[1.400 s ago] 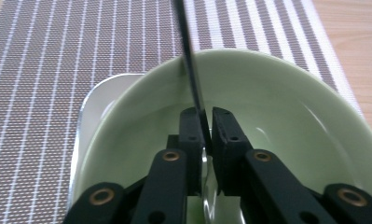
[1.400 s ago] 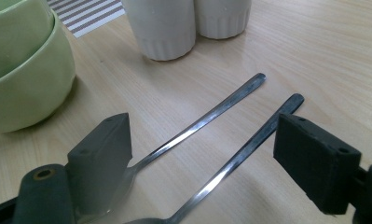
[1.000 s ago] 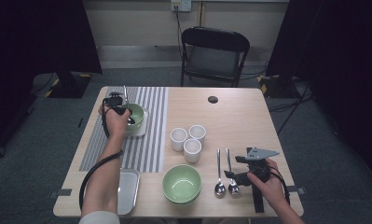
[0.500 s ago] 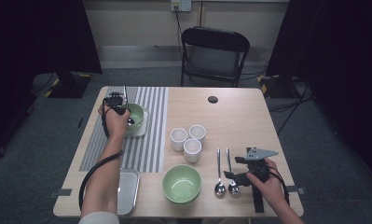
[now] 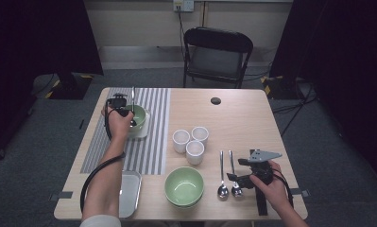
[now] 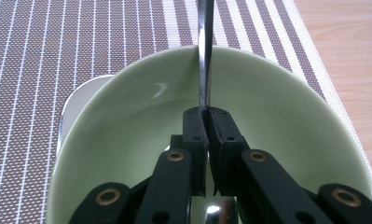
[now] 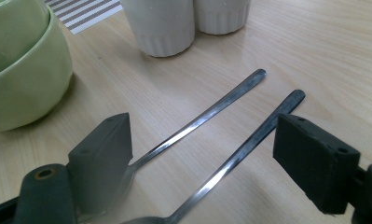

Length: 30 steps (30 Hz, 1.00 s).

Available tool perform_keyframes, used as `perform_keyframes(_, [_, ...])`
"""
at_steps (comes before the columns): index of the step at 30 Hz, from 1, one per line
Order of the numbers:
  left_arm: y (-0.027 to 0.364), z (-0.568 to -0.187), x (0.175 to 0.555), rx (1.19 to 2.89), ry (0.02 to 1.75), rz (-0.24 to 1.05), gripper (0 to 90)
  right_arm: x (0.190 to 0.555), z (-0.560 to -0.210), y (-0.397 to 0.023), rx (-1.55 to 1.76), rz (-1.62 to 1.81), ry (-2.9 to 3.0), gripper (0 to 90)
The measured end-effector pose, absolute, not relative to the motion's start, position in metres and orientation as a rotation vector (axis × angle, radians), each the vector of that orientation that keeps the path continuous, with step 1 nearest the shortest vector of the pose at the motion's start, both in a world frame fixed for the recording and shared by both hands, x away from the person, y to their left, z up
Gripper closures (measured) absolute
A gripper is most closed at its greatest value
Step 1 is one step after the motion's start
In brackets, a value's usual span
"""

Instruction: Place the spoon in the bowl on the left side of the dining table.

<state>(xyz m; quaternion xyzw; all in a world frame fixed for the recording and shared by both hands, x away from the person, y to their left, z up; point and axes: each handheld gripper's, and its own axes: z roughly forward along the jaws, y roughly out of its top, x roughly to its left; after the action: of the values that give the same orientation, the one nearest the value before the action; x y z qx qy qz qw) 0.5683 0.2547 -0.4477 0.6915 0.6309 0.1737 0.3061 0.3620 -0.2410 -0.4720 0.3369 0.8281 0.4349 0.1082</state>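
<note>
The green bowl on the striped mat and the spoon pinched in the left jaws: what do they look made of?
The pale green bowl looks like glazed ceramic: smooth, glossy, with a bright highlight on its inner wall, though hard plastic cannot be excluded. The slim silver spoon, its handle pinched in the left gripper, looks like polished steel, mirror-bright along the handle.

Light wooden rectangular table (image 5: 243, 123). Directly on it: grey-and-white striped placemat (image 5: 148, 142) at left, shallow metal tray (image 5: 129, 194) near front edge, stacked pale green ceramic bowls (image 5: 184, 186), three white ribbed cups (image 5: 191, 142), two steel spoons (image 5: 226, 175) lying parallel, small black round disc (image 5: 216, 100) toward the back.
</note>
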Motion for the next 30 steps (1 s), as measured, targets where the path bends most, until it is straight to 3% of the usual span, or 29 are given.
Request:
perform_keyframes(11, [0.2554, -0.4486, 0.5665, 1.813, 1.691, 0.462, 77.9, 0.3620, -0.4710, -0.2408, 0.986, 1.283, 2.433, 19.0])
perform_keyframes(19, [0.2547, -0.4492, 0.5682, 1.842, 1.694, 0.471, 84.2, 0.3622, -0.4713, -0.2404, 0.985, 1.283, 2.429, 19.6])
perform_keyframes(30, [0.2544, -0.4500, 0.5680, 1.841, 1.685, 0.455, 85.4, 0.3627, -0.4710, -0.2405, 0.981, 1.289, 2.427, 19.5])
